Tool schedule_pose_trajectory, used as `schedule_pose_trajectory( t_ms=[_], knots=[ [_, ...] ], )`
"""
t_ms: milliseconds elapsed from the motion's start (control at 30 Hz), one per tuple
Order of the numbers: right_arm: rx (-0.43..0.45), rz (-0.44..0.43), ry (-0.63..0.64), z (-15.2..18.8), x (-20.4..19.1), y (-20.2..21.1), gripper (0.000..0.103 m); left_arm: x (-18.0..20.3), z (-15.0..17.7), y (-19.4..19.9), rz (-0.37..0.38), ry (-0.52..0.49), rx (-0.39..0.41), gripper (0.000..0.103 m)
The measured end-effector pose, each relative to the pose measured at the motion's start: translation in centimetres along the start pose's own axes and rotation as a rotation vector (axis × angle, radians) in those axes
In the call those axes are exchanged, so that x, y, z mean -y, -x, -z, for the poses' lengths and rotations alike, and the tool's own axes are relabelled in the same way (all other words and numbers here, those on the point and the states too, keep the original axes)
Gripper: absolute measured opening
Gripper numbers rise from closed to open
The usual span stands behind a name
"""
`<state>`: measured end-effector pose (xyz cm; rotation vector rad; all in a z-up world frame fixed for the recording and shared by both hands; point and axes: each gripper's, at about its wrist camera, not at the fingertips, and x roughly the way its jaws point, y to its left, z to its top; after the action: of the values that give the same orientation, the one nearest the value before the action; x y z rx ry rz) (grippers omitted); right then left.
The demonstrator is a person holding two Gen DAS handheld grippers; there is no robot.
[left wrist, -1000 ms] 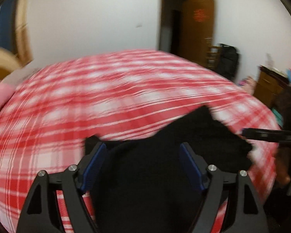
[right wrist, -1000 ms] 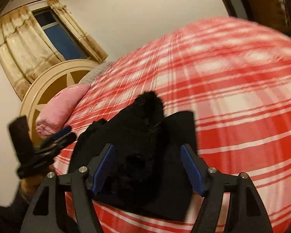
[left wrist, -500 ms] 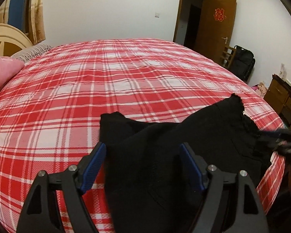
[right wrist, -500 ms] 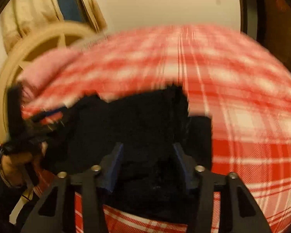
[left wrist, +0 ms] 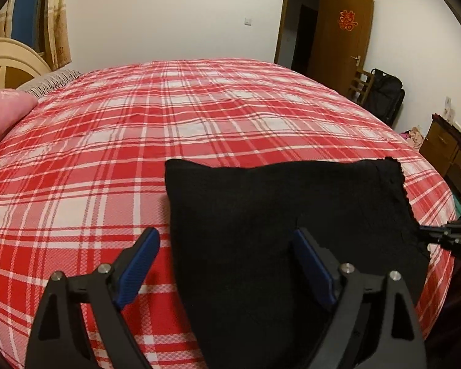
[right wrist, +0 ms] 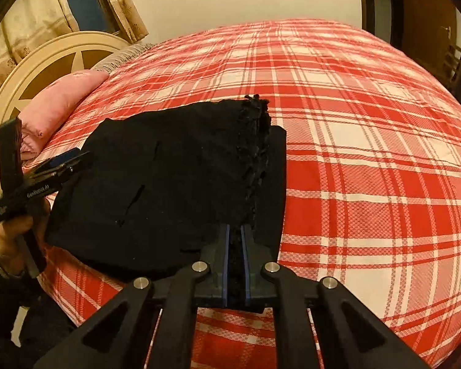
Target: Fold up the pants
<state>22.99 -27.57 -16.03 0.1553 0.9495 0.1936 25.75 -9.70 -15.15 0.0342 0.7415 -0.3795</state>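
Observation:
Folded black pants [left wrist: 276, 215] lie flat near the front edge of the red plaid bed [left wrist: 138, 123]. My left gripper [left wrist: 227, 246] is open; its left finger is over the sheet, its right finger over the cloth, and the pants' left edge lies between them. In the right wrist view my right gripper [right wrist: 235, 240] is shut on the frayed edge of the pants [right wrist: 169, 178]. From the left wrist view the right gripper [left wrist: 424, 232] touches the pants' right corner. The left gripper [right wrist: 76, 160] shows at the pants' far side, held by a hand [right wrist: 12, 236].
A pink pillow [right wrist: 55, 101] and a round cream headboard [right wrist: 46, 61] are at the head of the bed [right wrist: 368, 123]. Beyond the bed stand an open brown door [left wrist: 338, 40], a black bag [left wrist: 384, 95] and a wooden dresser [left wrist: 445, 150].
The right gripper went from open to shut on the pants' frayed edge. The pants now lie flatter and more spread out. The left gripper stayed open.

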Motion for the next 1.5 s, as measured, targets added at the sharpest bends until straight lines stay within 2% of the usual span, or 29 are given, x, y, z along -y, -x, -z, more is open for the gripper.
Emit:
schedule_pose_trajectory(
  t_ms=[33,100,167,233,300,400,433,500,567,600,633,667,833,967,1100,1200,1300,1367,1500],
  knots=[
    [-0.001,0.001,-0.016,-0.2,0.3,0.1,0.008,0.0,0.1,-0.1,-0.003,-0.003,-0.005,0.091],
    [0.012,0.031,-0.015,-0.7,0.2,0.5,0.026,-0.2,0.1,-0.4,-0.010,-0.004,-0.018,0.091],
    [0.096,0.087,0.000,-1.6,-0.7,2.1,0.032,-0.6,0.1,-0.1,-0.008,0.005,-0.010,0.091],
    [0.163,0.063,0.028,-2.6,-1.9,3.4,0.033,-0.9,-0.2,0.0,-0.012,0.007,-0.006,0.091],
    [0.200,-0.015,0.085,-4.1,-4.0,3.7,0.043,-1.4,-1.0,0.4,-0.022,0.019,0.017,0.091],
    [0.178,-0.107,0.151,-6.0,-6.2,1.8,0.046,-2.0,-2.4,0.3,-0.054,0.013,0.039,0.092],
    [0.165,-0.092,0.143,-6.7,-6.3,0.8,0.046,-2.1,-2.6,0.0,-0.070,0.005,0.039,0.096],
    [0.133,-0.005,0.115,-7.7,-5.7,-1.8,0.046,-2.4,-3.0,-1.9,-0.141,-0.024,0.004,0.098],
    [0.035,0.079,0.043,-7.9,-3.8,-4.8,0.046,-2.8,-2.8,-3.6,-0.155,-0.019,-0.042,0.098],
    [-0.012,0.069,0.024,-7.6,-2.8,-5.9,0.046,-3.1,-2.6,-4.6,-0.146,-0.008,-0.074,0.098],
    [-0.022,0.046,0.012,-7.2,-2.1,-6.4,0.046,-3.2,-2.4,-4.9,-0.142,0.000,-0.088,0.097],
    [0.009,0.028,0.019,-6.7,-1.8,-6.1,0.046,-3.2,-2.3,-4.9,-0.140,0.001,-0.083,0.097],
    [0.023,0.018,0.025,-6.0,-1.7,-5.0,0.046,-3.0,-2.2,-2.5,-0.129,0.003,-0.050,0.097],
    [0.090,0.080,0.086,-4.2,-2.7,-2.4,0.047,-2.6,-0.8,2.3,-0.072,0.032,0.010,0.098],
    [0.108,0.146,0.193,-0.6,-4.0,-0.2,0.048,-0.8,1.2,4.1,-0.030,0.006,0.010,0.102],
    [0.112,0.154,0.194,1.3,-3.6,0.4,0.049,0.2,2.5,3.3,-0.013,-0.005,-0.023,0.102],
    [0.107,0.135,0.141,1.6,-2.6,0.2,0.054,0.6,3.4,2.3,-0.005,0.000,-0.059,0.102],
    [0.088,0.120,0.129,1.8,-2.2,-0.6,0.056,0.8,3.8,2.0,-0.011,-0.001,-0.063,0.102],
    [0.115,0.095,0.105,2.5,-1.5,-1.0,0.060,0.4,4.2,1.5,0.003,0.020,-0.065,0.103]
  ],
)
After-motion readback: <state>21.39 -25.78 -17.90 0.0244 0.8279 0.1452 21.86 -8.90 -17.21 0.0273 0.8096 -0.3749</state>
